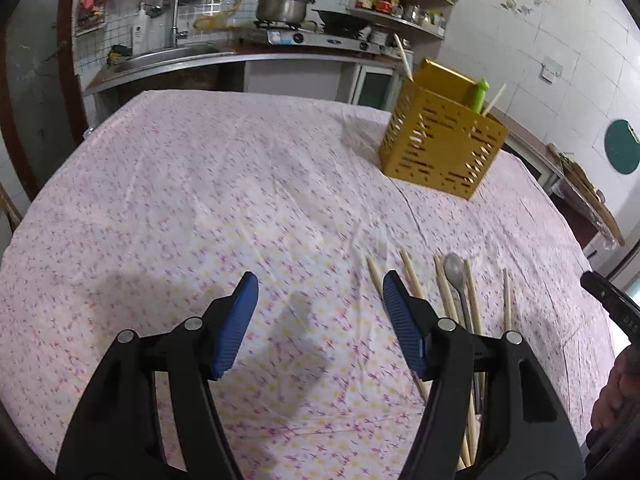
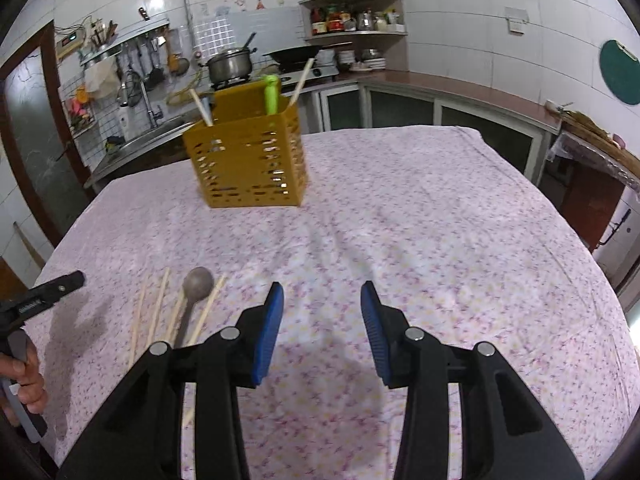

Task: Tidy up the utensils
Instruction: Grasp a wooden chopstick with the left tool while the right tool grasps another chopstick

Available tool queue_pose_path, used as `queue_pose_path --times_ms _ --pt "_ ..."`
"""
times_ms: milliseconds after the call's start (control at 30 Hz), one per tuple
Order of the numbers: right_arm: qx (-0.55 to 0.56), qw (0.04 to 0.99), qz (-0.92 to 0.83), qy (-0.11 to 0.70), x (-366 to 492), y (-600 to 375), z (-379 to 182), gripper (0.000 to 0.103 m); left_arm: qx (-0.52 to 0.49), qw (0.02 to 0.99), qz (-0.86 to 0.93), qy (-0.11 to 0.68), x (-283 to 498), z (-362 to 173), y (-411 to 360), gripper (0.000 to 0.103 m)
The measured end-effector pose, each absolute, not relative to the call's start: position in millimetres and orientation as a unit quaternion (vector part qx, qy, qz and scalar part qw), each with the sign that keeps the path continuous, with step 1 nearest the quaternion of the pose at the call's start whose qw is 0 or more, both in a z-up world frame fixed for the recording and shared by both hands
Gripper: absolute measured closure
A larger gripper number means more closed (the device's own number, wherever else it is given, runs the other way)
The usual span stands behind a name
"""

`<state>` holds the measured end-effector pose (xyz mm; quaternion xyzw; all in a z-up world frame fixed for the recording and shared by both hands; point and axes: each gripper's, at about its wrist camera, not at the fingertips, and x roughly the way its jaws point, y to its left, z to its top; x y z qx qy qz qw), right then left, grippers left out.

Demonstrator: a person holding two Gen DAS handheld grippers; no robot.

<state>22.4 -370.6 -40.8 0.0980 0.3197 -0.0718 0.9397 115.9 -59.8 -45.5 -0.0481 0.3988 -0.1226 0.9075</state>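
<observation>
On tablecloth (image 1: 200, 200) | chopsticks (image 1: 412, 276), spoon (image 1: 456, 272) just right of left gripper (image 1: 320, 292) (released) | right gripper (image 2: 322, 300) released, empty

- White tiled walls (image 2: 460, 20) ahead of the jaws.
- Counter with a sink (image 1: 168, 56) and a gas stove (image 1: 316, 38) bearing a steel pot (image 1: 282, 8).
- Corner shelves (image 2: 356, 34) holding jars.
- Floral tablecloth (image 2: 440, 220) beneath the jaws.
- Dark doorway (image 2: 36, 148) far left.

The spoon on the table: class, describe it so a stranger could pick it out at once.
Start at the yellow holder on the flowered tablecloth, then come toward the camera to the chopsticks lying loose. The spoon lies among them, the only grey piece with a rounded bowl.
</observation>
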Motion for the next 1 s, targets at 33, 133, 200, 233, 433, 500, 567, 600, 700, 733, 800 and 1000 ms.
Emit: queue_pose_path --times_ms 33,133,200,233,433,500,567,600,700,733,800,1000 --pt "0.096 0.940 -0.069 0.320 23 -367 -41 0.063 -0.047 0.907 -0.122 0.401 116 -47 -63 0.040" --pt "0.094 0.940 -0.064 0.322 26 -362 -40 0.063 -0.042 0.903 -0.124 0.410 119 -51 -73 0.040" --pt "0.092 0.939 -0.061 0.325 30 -357 -42 0.063 -0.039 0.900 -0.125 0.416 122 -54 -80 0.040" --pt "0.093 0.939 -0.059 0.327 31 -356 -41 0.063 -0.040 0.898 -0.128 0.419 123 -56 -83 0.040" --pt "0.090 0.936 -0.054 0.335 44 -349 -46 0.063 -0.037 0.895 -0.130 0.426 131 -58 -98 0.040" --pt "0.091 0.936 -0.054 0.337 48 -348 -47 0.063 -0.036 0.893 -0.131 0.428 133 -60 -102 0.040" --pt "0.088 0.935 -0.054 0.340 54 -344 -50 0.063 -0.035 0.891 -0.130 0.433 137 -64 -108 0.040" --pt "0.087 0.933 -0.052 0.344 58 -342 -51 0.063 -0.034 0.889 -0.132 0.437 139 -67 -111 0.040" --pt "0.087 0.930 -0.044 0.354 67 -335 -56 0.063 -0.034 0.881 -0.135 0.452 145 -78 -119 0.041" --pt "0.086 0.929 -0.038 0.357 70 -331 -57 0.063 -0.034 0.878 -0.136 0.457 147 -82 -121 0.042" --pt "0.085 0.928 -0.032 0.362 75 -325 -60 0.063 -0.031 0.876 -0.136 0.462 149 -86 -124 0.045" --pt "0.079 0.920 -0.013 0.384 94 -304 -70 0.064 -0.012 0.875 -0.130 0.466 156 -96 -132 0.059"
